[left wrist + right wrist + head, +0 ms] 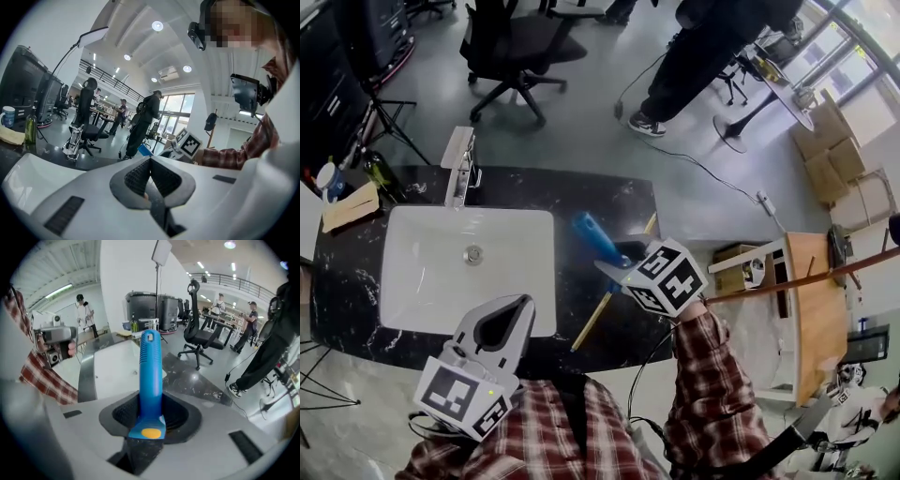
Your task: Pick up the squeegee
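No text, brand, number or sign could be read in any view. The right cube and the left cube bore only black-and-white square marker patterns, with no letters or digits. The label on the bottle was too small to make out.
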